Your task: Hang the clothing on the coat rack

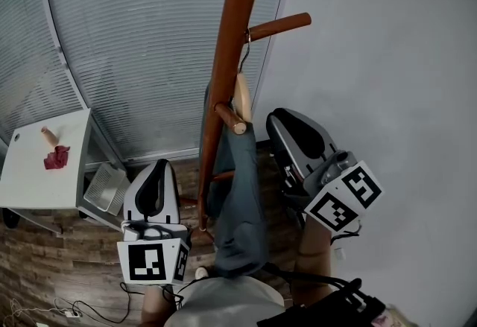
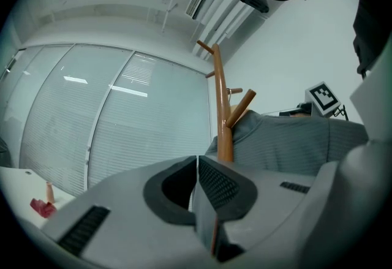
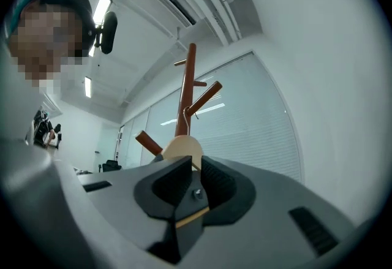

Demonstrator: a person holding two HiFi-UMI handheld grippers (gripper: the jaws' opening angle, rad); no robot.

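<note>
A brown wooden coat rack stands in front of me. A grey garment hangs on a pale wooden hanger, whose wire hook sits over the upper peg. My left gripper is low and left of the pole, shut and empty, its pads meeting. In its view the pole and garment lie just beyond. My right gripper is right of the garment and apart from it. Its jaws stand nearly together with a narrow gap and nothing between; the hanger shows behind them.
A white table at the left carries a red cloth and a small wooden piece. A wire basket sits beside it. Glass panels with blinds are behind the rack, a plain wall at the right, cables on the wooden floor.
</note>
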